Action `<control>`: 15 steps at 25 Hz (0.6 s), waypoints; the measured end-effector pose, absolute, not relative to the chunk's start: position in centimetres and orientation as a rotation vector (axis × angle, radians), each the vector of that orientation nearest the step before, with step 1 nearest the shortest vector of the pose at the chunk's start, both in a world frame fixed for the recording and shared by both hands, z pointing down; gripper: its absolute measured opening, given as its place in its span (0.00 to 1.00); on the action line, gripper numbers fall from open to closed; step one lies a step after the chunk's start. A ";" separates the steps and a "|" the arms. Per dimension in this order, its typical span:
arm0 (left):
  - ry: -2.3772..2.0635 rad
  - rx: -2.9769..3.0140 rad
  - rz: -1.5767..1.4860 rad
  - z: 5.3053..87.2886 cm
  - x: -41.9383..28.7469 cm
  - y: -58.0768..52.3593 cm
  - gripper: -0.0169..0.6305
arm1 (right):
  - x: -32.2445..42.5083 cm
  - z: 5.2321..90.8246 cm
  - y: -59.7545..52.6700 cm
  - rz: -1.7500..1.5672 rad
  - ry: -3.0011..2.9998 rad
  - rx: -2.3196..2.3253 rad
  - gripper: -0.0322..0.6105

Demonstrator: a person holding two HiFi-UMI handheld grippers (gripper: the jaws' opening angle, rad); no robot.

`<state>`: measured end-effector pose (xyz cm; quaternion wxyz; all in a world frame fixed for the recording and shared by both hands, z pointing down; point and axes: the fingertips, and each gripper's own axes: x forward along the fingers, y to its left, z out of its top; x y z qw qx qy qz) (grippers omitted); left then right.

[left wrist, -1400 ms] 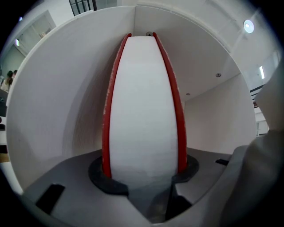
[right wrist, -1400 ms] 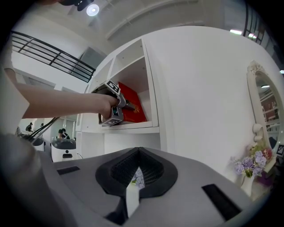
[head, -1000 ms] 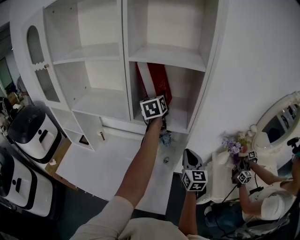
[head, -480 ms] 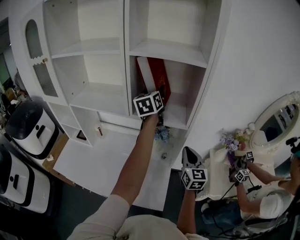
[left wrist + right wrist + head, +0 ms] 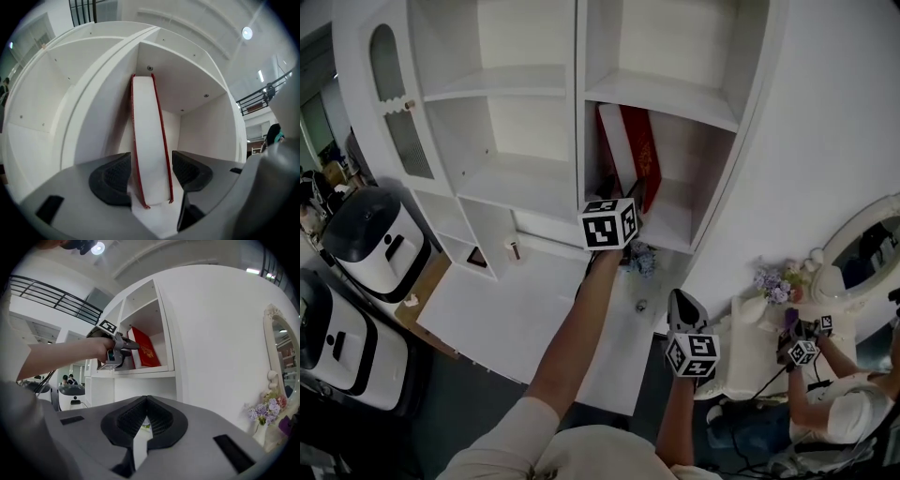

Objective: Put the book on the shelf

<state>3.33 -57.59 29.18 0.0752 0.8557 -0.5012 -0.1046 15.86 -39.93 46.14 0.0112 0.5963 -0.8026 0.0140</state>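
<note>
Your left gripper (image 5: 151, 172) is at the front of the white shelf unit (image 5: 534, 183), reaching into the right-hand column, at the compartment under the top shelf board. Its jaws have just been opening and now stand wide apart. The red book (image 5: 149, 136) is between them, but the pads are off its covers, so you are no longer gripping it.

The book is on the floor of that compartment. It stands on end close to the compartment's left wall, with its white page edges facing you and its top leaning slightly towards that wall. From your right gripper view you can see the red cover with its gold print facing the right side of the shelf unit.

Your right gripper (image 5: 146, 420) is lower, in front of the shelf unit and off to its right. It is well clear of the compartment, with its jaws closed together on nothing.

A bunch of purple flowers (image 5: 773, 281) stands well to the right of the shelf unit
</note>
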 end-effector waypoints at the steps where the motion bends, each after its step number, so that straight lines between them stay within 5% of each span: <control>1: -1.509 2.578 -0.316 29.2 3.0 -57.0 0.45 | 15.6 46.2 -39.9 0.044 -2.511 1.856 0.09; 15: -1.664 2.768 -0.152 31.5 -0.8 -48.4 0.45 | 12.1 46.3 -39.5 0.064 -2.571 1.793 0.09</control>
